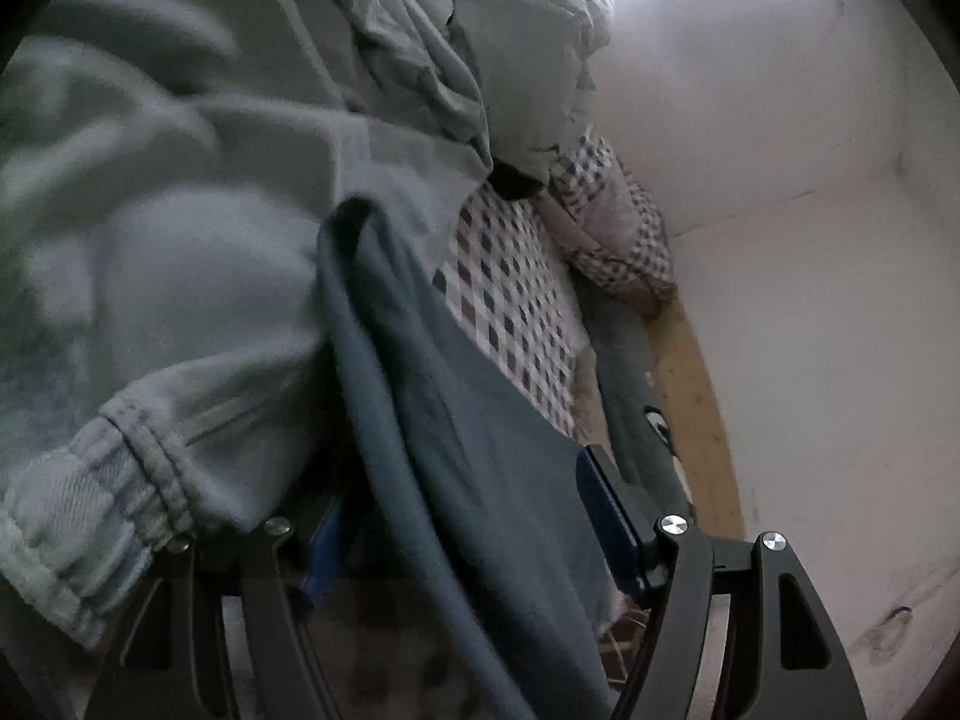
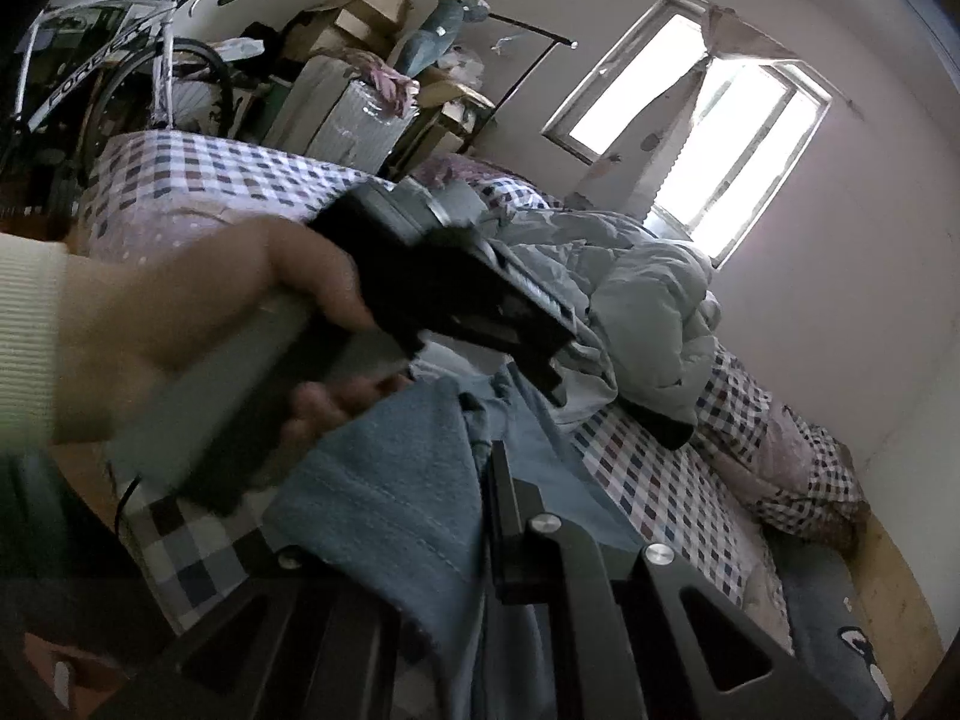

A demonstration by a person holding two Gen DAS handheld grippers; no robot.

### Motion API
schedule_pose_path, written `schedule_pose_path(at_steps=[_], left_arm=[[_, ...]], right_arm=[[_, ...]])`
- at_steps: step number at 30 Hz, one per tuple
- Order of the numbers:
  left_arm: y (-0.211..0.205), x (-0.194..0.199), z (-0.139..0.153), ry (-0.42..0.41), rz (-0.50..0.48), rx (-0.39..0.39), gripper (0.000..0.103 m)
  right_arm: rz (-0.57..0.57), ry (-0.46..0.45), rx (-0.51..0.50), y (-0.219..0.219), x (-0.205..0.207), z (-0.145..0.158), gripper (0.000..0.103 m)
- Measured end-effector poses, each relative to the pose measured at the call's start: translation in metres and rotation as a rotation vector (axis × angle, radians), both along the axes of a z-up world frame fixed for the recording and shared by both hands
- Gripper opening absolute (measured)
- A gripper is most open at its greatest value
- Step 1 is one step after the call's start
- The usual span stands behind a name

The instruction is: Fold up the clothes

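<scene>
both pairs of fingers are closing on cloth. left gripper (image 1: 474, 540) is gripping a fold of the dark blue garment (image 1: 480, 468), which is running between its fingers and draping down toward the camera. right gripper (image 2: 432, 546) seems to be pinching a hemmed edge of the same garment, though its left finger is hidden under the fabric, so the grip is hard to confirm. the garment is hanging lifted above the checked bed (image 1: 510, 312), not lying flat.

a pale blue-grey garment with an elastic cuff (image 1: 120, 480) is pressing against the left gripper, blurred and very close. it could get caught up in the fold, or the blue cloth could slip from a shallow pinch and bunch unevenly.

the person's left hand (image 2: 198, 312) and its gripper are blocking much of the right view. a crumpled pale green duvet (image 2: 648, 300) is taking up the middle of the bed, leaving little flat space. a checked pillow (image 2: 804, 468), a window (image 2: 708, 138), a bicycle (image 2: 138, 72) and stacked boxes (image 2: 360, 18) are standing around the room.
</scene>
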State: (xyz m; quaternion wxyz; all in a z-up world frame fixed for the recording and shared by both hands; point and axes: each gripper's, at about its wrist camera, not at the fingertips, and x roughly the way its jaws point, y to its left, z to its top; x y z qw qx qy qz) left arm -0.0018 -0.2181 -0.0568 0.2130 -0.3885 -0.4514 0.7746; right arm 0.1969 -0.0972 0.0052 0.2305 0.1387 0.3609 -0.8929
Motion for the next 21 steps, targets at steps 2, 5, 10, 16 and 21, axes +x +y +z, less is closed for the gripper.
schedule_pose_path(at_steps=[2, 5, 10, 16, 21], left_arm=[[0.001, -0.015, 0.002, -0.011, -0.005, -0.033, 0.073], [0.003, -0.037, 0.004, -0.026, -0.012, -0.084, 0.071], [0.007, -0.074, 0.008, -0.053, -0.025, -0.167, 0.052], [0.002, -0.076, 0.011, -0.062, -0.008, -0.226, 0.011], [0.001, -0.066, 0.03, -0.024, -0.003, -0.277, 0.007]], right_arm=[[-0.003, -0.001, -0.012, 0.003, -0.001, 0.004, 0.005], [-0.007, 0.001, -0.033, 0.01, -0.002, 0.01, 0.005], [-0.014, -0.002, -0.075, 0.022, 0.001, 0.019, 0.005], [-0.009, -0.011, -0.1, 0.033, 0.006, 0.022, 0.005], [0.001, -0.021, -0.109, 0.039, 0.012, 0.023, 0.005]])
